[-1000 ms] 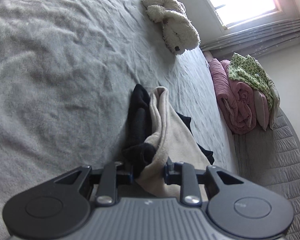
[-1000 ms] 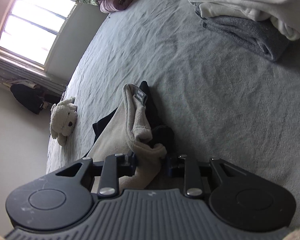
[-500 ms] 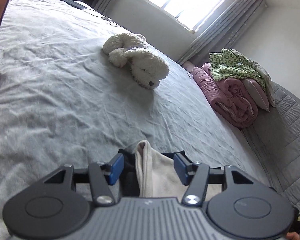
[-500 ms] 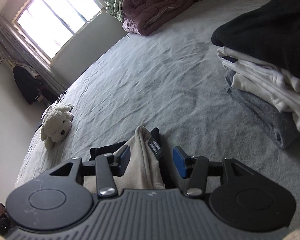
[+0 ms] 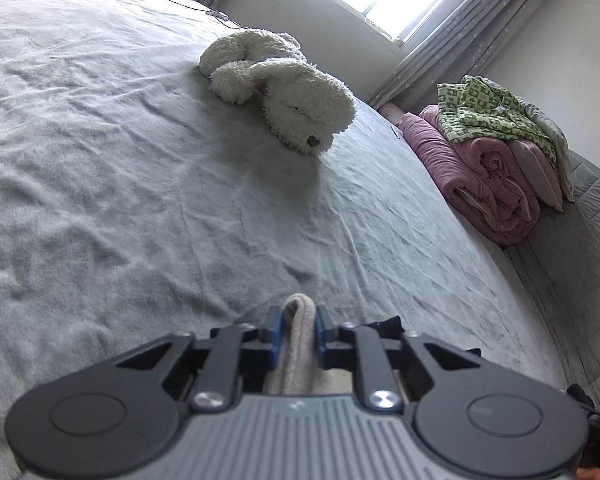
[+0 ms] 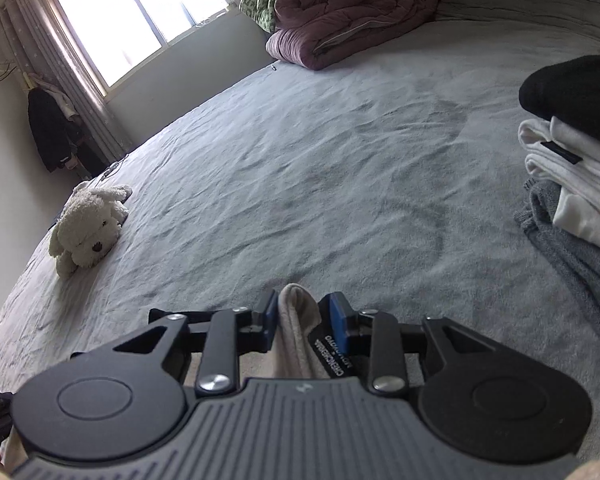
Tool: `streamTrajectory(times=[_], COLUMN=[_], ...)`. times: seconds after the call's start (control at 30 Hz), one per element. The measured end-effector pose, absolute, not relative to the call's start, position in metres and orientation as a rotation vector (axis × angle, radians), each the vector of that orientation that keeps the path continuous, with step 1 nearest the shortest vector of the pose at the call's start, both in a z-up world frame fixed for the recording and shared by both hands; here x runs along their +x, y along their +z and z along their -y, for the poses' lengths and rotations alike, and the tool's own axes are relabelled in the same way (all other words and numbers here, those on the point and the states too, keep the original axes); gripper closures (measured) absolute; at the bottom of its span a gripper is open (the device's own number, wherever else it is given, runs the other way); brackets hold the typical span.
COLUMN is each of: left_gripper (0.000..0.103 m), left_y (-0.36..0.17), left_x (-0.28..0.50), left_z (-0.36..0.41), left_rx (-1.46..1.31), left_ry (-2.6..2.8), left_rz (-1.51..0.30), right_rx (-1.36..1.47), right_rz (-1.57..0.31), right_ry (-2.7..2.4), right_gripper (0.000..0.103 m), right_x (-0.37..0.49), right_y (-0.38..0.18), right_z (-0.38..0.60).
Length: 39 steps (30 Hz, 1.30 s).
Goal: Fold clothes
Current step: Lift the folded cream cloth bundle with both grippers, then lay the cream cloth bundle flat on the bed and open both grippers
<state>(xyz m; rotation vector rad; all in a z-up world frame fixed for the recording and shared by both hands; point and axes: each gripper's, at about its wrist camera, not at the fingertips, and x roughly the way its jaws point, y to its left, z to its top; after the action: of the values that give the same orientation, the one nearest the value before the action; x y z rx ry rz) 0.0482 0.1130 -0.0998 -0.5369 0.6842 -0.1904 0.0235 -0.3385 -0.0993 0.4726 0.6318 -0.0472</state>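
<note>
The left gripper [image 5: 298, 330] is pinching a rounded fold of the garment [image 5: 299, 344], a soft beige fleece with a fine nap; its jaws have just been closing, and the blue pads [image 5: 275, 334] are now pressing on the cloth from both sides. The right gripper [image 6: 302, 320] is clamping another beige fold of the garment [image 6: 296, 328] in the same way, its jaws also having just been closing, with a black woven label printed in white lying against the right pad [image 6: 337, 318]. In the left wrist view a bit of black fabric is peeking out behind the right finger. The garment is sitting at the near edge of the bed [image 5: 120, 184], between and under the fingers of both grippers.

The bed is wearing a grey, plush, finely wrinkled cover. A shaggy cream plush dog [image 5: 284, 88] is lying on it far from the left gripper. At the far right a puffy pink quilt [image 5: 484, 172] is lying rolled, with a green checked cloth [image 5: 488, 112] draped over it. In the right wrist view a stack [image 6: 572, 152] of folded clothes is rising at the right: grey knit at the bottom, smooth white layers above, black fabric on top. A bright window [image 6: 140, 16] with grey curtains is glowing at the far left.
</note>
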Motion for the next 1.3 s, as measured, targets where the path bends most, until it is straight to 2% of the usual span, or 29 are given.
streamTrajectory(times=[0.07,0.23,0.43,0.6,0.67,0.7,0.77,0.83,1.1,1.3], left_gripper=[0.093,0.094,0.089,0.086,0.078,0.073,0.05,0.04,0.037,0.037], left_y=[-0.098,-0.088,-0.109,-0.105,-0.095,-0.089,-0.075,-0.064,-0.078,-0.096], left_x=[0.039,0.018,0.028,0.025,0.018,0.013,0.003,-0.003,-0.005,-0.002], left_z=[-0.11,-0.106,-0.1,-0.099,-0.095,-0.092,-0.084,-0.072,-0.01,-0.036], left_rx=[-0.506,-0.444,-0.371,-0.358,-0.322,-0.295,-0.25,-0.208,-0.069,-0.055], left_ry=[-0.171,-0.117,-0.073,-0.06,-0.024,-0.002,0.01,-0.034,-0.331,-0.313], left_rz=[-0.64,-0.52,-0.597,-0.588,-0.547,-0.515,-0.443,-0.397,-0.466,-0.529], right_rx=[0.437,0.356,0.265,0.238,0.232,0.209,0.165,0.132,0.012,-0.075], right_rz=[-0.617,-0.494,-0.558,-0.55,-0.531,-0.508,-0.465,-0.433,-0.485,-0.493], right_ry=[-0.054,-0.055,-0.047,-0.081,-0.109,-0.125,-0.116,-0.068,0.159,0.176], right_gripper=[0.086,0.087,0.086,0.078,0.062,0.062,0.057,0.05,0.05,0.047], right_x=[0.021,0.006,0.025,0.022,0.017,0.014,0.008,0.003,-0.001,0.0], right_y=[-0.101,-0.091,-0.111,-0.112,-0.104,-0.098,-0.087,-0.079,-0.094,-0.11], right_z=[0.335,0.322,0.322,0.318,0.314,0.31,0.299,0.283,0.208,0.214])
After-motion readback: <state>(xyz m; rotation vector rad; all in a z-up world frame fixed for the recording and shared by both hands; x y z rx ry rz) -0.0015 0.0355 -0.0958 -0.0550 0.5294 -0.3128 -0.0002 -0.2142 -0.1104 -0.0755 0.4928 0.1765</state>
